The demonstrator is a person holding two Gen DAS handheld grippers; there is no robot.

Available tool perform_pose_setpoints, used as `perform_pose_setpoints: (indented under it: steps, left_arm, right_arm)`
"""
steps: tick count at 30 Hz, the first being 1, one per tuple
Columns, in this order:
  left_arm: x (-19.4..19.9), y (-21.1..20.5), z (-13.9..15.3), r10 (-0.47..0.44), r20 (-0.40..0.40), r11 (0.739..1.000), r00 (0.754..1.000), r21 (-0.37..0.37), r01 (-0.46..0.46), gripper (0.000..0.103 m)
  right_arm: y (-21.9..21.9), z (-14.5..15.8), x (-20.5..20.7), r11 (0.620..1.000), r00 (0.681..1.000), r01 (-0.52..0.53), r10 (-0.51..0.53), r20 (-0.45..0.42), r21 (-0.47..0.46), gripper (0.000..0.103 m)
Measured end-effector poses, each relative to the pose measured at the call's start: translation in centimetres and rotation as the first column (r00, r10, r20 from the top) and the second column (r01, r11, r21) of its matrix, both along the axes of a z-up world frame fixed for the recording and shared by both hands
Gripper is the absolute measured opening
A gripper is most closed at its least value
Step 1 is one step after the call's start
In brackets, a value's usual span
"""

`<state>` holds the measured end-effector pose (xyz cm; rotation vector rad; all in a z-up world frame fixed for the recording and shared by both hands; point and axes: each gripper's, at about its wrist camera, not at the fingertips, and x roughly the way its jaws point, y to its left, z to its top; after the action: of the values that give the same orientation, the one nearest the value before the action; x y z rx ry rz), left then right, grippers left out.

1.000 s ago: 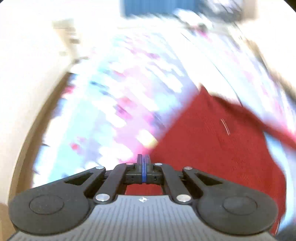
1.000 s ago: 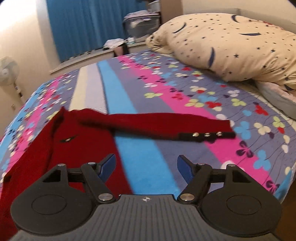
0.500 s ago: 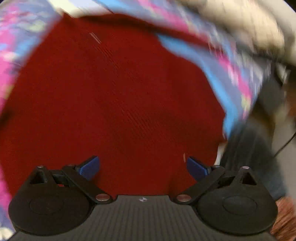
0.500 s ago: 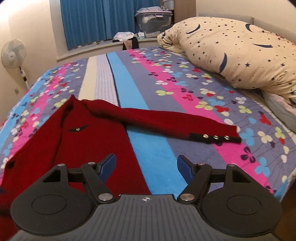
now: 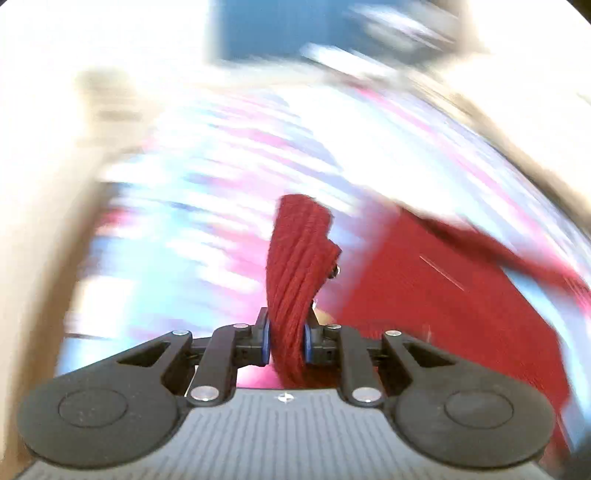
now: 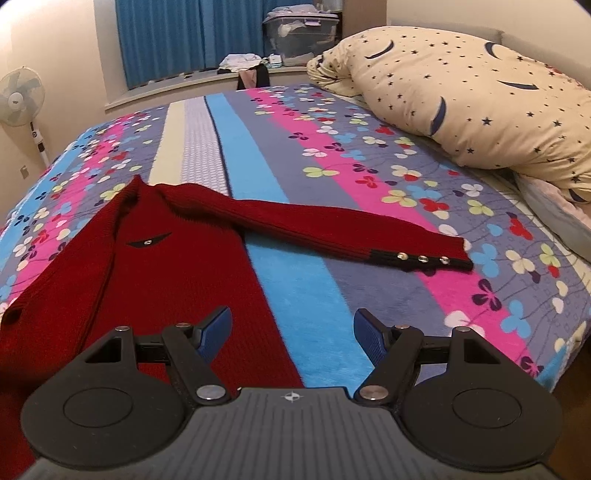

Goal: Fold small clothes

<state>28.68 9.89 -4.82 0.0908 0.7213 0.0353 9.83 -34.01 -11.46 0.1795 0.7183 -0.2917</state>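
Note:
A dark red knit sweater (image 6: 166, 277) lies flat on the bed, one sleeve (image 6: 332, 229) stretched out to the right and ending in a black cuff with snaps (image 6: 421, 258). My right gripper (image 6: 291, 332) hovers open above the sweater's right edge, nothing between its blue pads. In the blurred left wrist view, my left gripper (image 5: 286, 343) is closing, and its pads press on a bunched end of the other red sleeve (image 5: 295, 258), which stands up between them. The sweater's body (image 5: 443, 314) spreads to its right.
The bedspread (image 6: 295, 147) has floral stripes in pink, blue and grey. A star-patterned duvet (image 6: 461, 92) is heaped at the right. A standing fan (image 6: 20, 98) is at far left, with blue curtains (image 6: 166, 37) and a storage box (image 6: 301, 31) behind the bed.
My left gripper went from shut and empty, to wide open over the sweater, to closed on the sleeve end, and its view swung around. The right view drew slightly nearer the sweater.

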Motion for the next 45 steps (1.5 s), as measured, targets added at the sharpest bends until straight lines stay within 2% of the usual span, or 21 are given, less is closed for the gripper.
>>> perform_pose_setpoints:
  steps: [1, 2, 3, 4, 5, 6, 7, 9, 11, 15, 17, 19, 22, 24, 32, 35, 37, 38, 41, 43, 45]
  left_arm:
    - [1.5, 4.3, 1.1, 0.161, 0.066, 0.986, 0.985, 0.027, -0.163, 0.036]
    - [2.8, 8.3, 1.9, 0.314, 0.107, 0.947, 0.943, 0.032, -0.319, 0.044]
    - [3.6, 12.0, 2.3, 0.45, 0.122, 0.89, 0.884, 0.021, -0.456, 0.057]
    - [4.0, 15.0, 2.5, 0.537, 0.108, 0.842, 0.837, 0.0, -0.54, 0.065]
    - [3.9, 17.0, 2.4, 0.58, 0.083, 0.814, 0.81, -0.028, -0.58, 0.069]
    - [3.5, 18.2, 2.2, 0.594, 0.054, 0.804, 0.802, -0.056, -0.592, 0.078]
    - [2.6, 18.5, 1.6, 0.588, 0.037, 0.808, 0.808, -0.081, -0.584, 0.086]
    - [0.6, 17.4, -0.2, 0.543, 0.013, 0.836, 0.839, -0.095, -0.54, 0.092]
    - [-1.7, 14.6, -2.9, 0.451, -0.052, 0.887, 0.891, -0.081, -0.454, 0.093]
    - [-7.3, 7.3, -9.5, 0.225, -0.206, 0.964, 0.952, -0.098, -0.248, 0.093]
    - [-10.3, 2.9, -12.8, 0.076, -0.279, 0.989, 0.957, -0.099, -0.108, 0.093]
    - [-14.3, -0.7, -15.6, -0.062, -0.321, 0.997, 0.945, -0.071, 0.041, 0.093]
    - [-19.8, -5.1, -18.6, -0.182, -0.34, 0.982, 0.923, -0.006, 0.191, 0.093]
    - [-21.8, -6.7, -19.9, -0.224, -0.349, 0.973, 0.91, -0.02, 0.232, 0.093]
    - [-23.0, -10.5, -20.6, -0.286, -0.3, 0.958, 0.91, -0.078, 0.275, 0.093]
    - [-22.5, -12.4, -21.8, -0.283, -0.345, 0.952, 0.895, 0.015, 0.307, 0.093]
    - [-22.1, -12.6, -22.6, -0.235, -0.362, 0.955, 0.902, 0.085, 0.283, 0.093]
    - [-21.7, -12.0, -22.5, -0.215, -0.359, 0.962, 0.908, 0.081, 0.26, 0.093]
    - [-20.0, -9.0, -20.6, -0.156, -0.349, 0.987, 0.924, -0.023, 0.158, 0.093]
    - [-18.7, -7.1, -19.4, -0.111, -0.336, 0.992, 0.935, -0.094, 0.084, 0.093]
    - [-18.1, -6.4, -18.4, -0.075, -0.321, 0.993, 0.944, -0.115, 0.039, 0.093]
  right_arm:
    - [0.4, 0.0, 0.2, 1.0, 1.0, -0.013, 0.013, -0.001, -0.003, 0.075]
    - [0.8, 0.1, 0.4, 1.0, 1.0, -0.029, 0.029, -0.003, -0.005, 0.075]
    - [1.2, 0.0, 0.4, 0.999, 0.999, -0.043, 0.043, -0.007, -0.008, 0.075]
    - [1.5, 0.0, 0.5, 0.998, 0.999, -0.053, 0.053, -0.014, -0.014, 0.075]
    - [1.8, -0.1, 0.5, 0.998, 0.998, -0.058, 0.057, -0.02, -0.017, 0.075]
    - [1.8, -0.1, 0.4, 0.998, 0.998, -0.059, 0.058, -0.028, -0.017, 0.075]
    - [1.7, -0.2, 0.2, 0.999, 0.998, -0.052, 0.052, -0.037, -0.014, 0.075]
    - [1.2, -0.6, -0.5, 1.0, 0.998, -0.022, 0.022, -0.051, -0.011, 0.075]
    - [0.5, -1.0, -1.4, 1.0, 0.997, 0.008, -0.008, -0.077, -0.01, 0.075]
    - [-0.3, -1.9, -4.2, 0.998, 0.991, 0.055, -0.05, -0.125, 0.038, 0.075]
    - [0.0, -2.3, -5.7, 0.996, 0.989, 0.052, -0.041, -0.139, 0.076, 0.075]
    - [0.8, -2.7, -7.1, 0.994, 0.99, 0.033, -0.018, -0.141, 0.102, 0.075]
    - [2.7, -3.0, -8.3, 0.992, 0.99, -0.032, 0.048, -0.136, 0.121, 0.076]
    - [4.0, -3.4, -8.8, 0.99, 0.986, -0.077, 0.093, -0.137, 0.118, 0.077]
    - [7.1, -3.9, -11.0, 0.978, 0.975, -0.152, 0.172, -0.139, 0.143, 0.077]
    - [7.4, -3.7, -11.3, 0.977, 0.976, -0.158, 0.177, -0.129, 0.144, 0.078]
    - [7.4, -3.8, -11.3, 0.977, 0.975, -0.163, 0.181, -0.129, 0.141, 0.079]
    - [7.3, -3.9, -11.3, 0.978, 0.975, -0.163, 0.18, -0.13, 0.134, 0.079]
    - [5.1, -3.7, -11.3, 0.986, 0.985, -0.116, 0.13, -0.115, 0.119, 0.08]
    - [3.4, -3.8, -11.3, 0.992, 0.991, -0.063, 0.076, -0.115, 0.107, 0.081]
    - [2.4, -4.4, -11.1, 0.996, 0.989, -0.042, 0.053, -0.14, 0.081, 0.081]
